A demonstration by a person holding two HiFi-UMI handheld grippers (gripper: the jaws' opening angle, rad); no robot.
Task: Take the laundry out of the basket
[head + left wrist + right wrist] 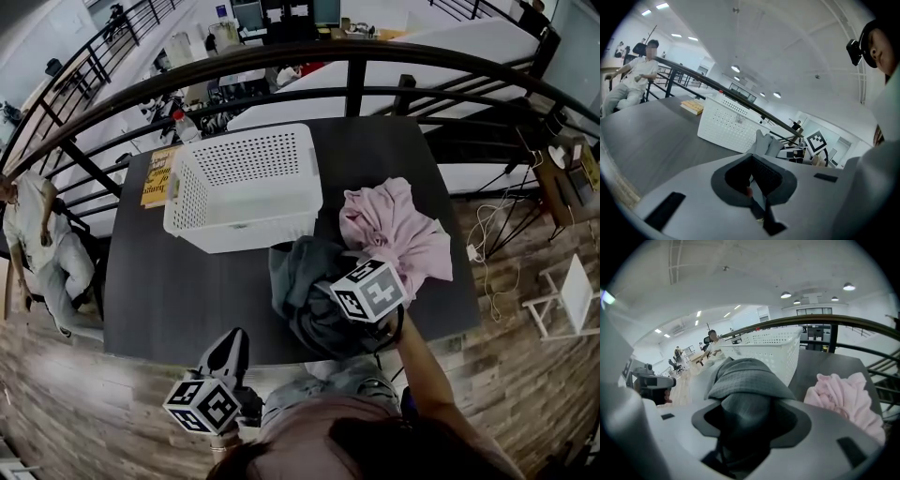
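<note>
Left gripper is held idle off the table's near edge, jaws pressed together on nothing. Grey garment, laid by the pink garment outside the emptied basket, is straddled by the right gripper's spread jaws, apparently for release.

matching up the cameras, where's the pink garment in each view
Head view: pink garment right of centre on the table, right of the white basket.
Left gripper view: not in it.
Right gripper view: lower right, on the table.
Shared landmark: the white basket, centre-left in the left gripper view, upper middle in the right gripper view.
</note>
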